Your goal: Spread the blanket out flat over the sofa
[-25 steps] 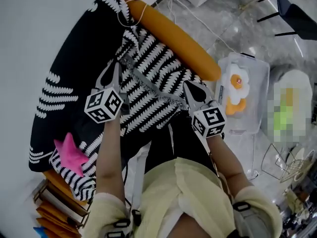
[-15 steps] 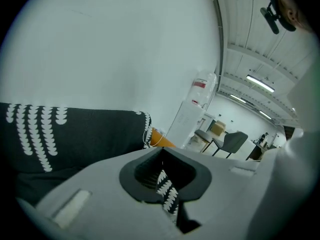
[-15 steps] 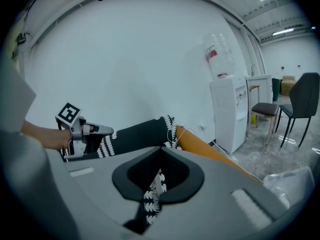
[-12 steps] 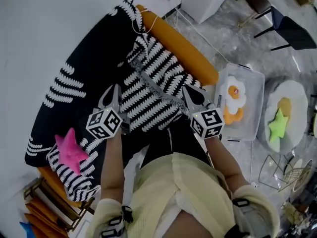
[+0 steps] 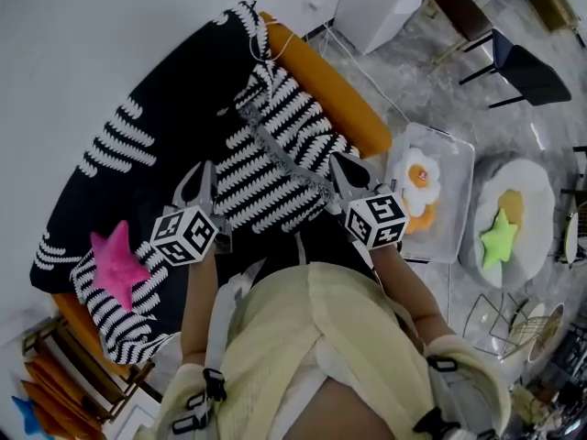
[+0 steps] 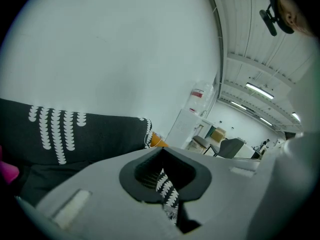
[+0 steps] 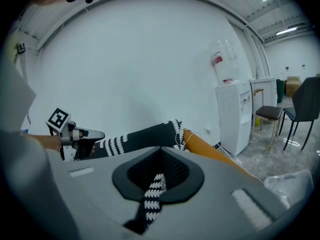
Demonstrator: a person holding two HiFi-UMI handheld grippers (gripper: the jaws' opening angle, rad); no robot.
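Observation:
A black blanket with white feather-like stripes (image 5: 275,159) lies rumpled over the orange sofa (image 5: 335,94), with its black part up against the wall. My left gripper (image 5: 200,174) is shut on the blanket's near edge; a striped strip (image 6: 167,191) runs between its jaws. My right gripper (image 5: 337,165) is shut on the same edge further right, with a striped strip (image 7: 152,194) pinched in its jaws. The fold between the two grippers is raised and stretched. The left gripper (image 7: 75,134) also shows in the right gripper view, beside the blanket's top edge.
A pink star cushion (image 5: 115,264) lies on the blanket at the sofa's left end. On the floor to the right are a clear tray (image 5: 454,149) with a fried-egg toy, a round white cushion (image 5: 537,186) bearing a green star, a dark chair (image 5: 527,71) and a white cabinet (image 5: 385,3).
Both grippers have come back toward the person with the blanket's edge, and the fold between them is pulled straighter. The left jaws have closed on the cloth.

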